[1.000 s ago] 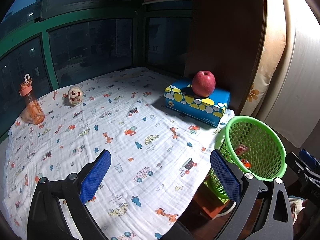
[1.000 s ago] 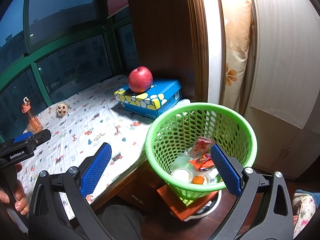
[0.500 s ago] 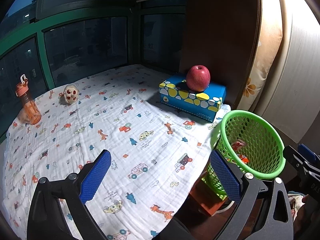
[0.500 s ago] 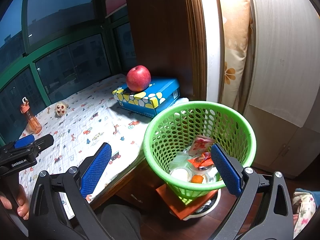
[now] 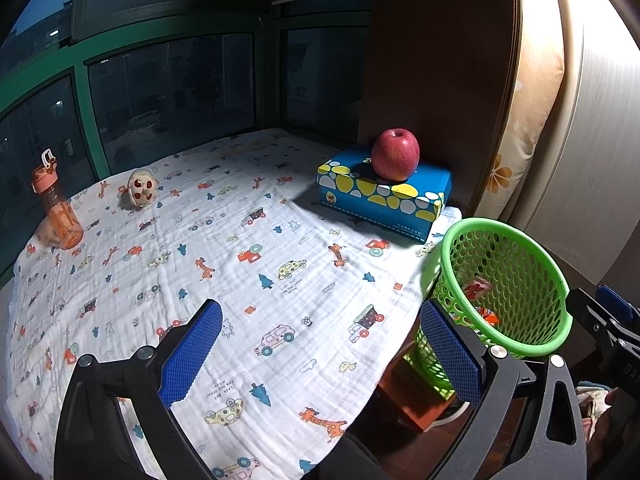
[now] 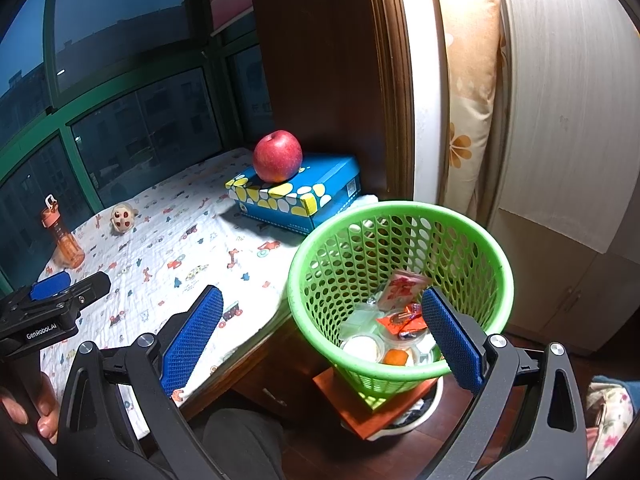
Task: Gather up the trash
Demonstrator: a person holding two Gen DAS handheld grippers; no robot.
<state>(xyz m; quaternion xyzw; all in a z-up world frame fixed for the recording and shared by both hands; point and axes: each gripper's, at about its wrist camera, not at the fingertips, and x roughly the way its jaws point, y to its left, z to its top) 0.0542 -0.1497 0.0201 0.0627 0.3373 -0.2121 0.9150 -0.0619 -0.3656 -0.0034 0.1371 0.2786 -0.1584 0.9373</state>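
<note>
A green mesh basket [image 6: 496,264] stands on a red-brown block beside the bed and holds several wrappers and small cups [image 6: 396,320]. It also shows in the left wrist view [image 5: 556,280]. My right gripper [image 6: 320,336] is open and empty, level with the basket's near left side. My left gripper [image 5: 320,354] is open and empty above the front edge of the printed bedsheet [image 5: 240,280]. A small crumpled paper ball [image 5: 141,189] lies at the far left of the sheet.
A red apple [image 5: 395,154] rests on a blue and yellow tissue box [image 5: 384,196] by the wooden panel. An orange bottle [image 5: 58,208] stands at the far left edge. Green-framed windows line the back. A cupboard [image 6: 560,288] stands right of the basket.
Both grippers have drawn back a little from the bed and basket, so the scene sits slightly farther off. Both stay open and empty.
</note>
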